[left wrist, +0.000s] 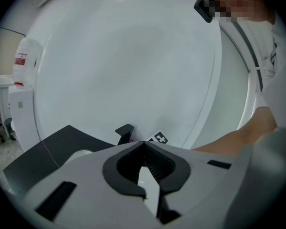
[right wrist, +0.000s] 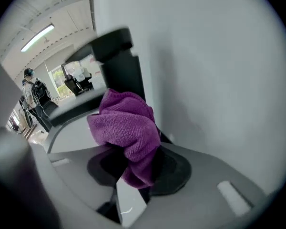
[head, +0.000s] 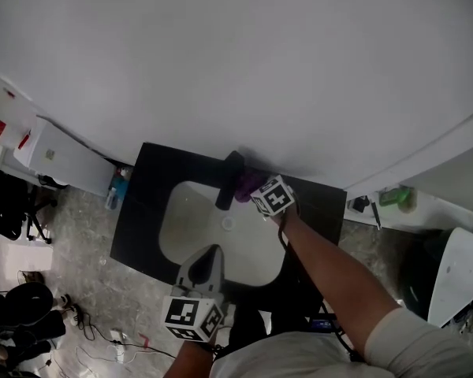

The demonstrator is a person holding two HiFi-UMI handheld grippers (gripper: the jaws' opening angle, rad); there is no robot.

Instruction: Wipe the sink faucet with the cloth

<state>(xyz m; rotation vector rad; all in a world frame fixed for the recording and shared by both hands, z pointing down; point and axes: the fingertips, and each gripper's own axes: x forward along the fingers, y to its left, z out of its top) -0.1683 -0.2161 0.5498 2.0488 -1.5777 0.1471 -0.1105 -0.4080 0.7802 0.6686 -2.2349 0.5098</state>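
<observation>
A black faucet (head: 229, 179) stands at the back of a white sink (head: 191, 225) set in a black counter (head: 142, 203). My right gripper (head: 256, 189) is shut on a purple cloth (head: 247, 183), pressed against the faucet's right side near the wall. In the right gripper view the bunched cloth (right wrist: 128, 128) sticks out of the jaws against the black faucet (right wrist: 117, 68). My left gripper (head: 205, 268) hovers over the sink's front edge, shut and holding nothing; its view shows the faucet (left wrist: 125, 132) far ahead.
A white wall (head: 244, 61) rises right behind the counter. A blue bottle (head: 117, 189) stands on the floor left of the counter. White cabinets (head: 59, 160) are at far left, a shelf with small items (head: 394, 199) at right. Cables lie on the floor (head: 110, 341).
</observation>
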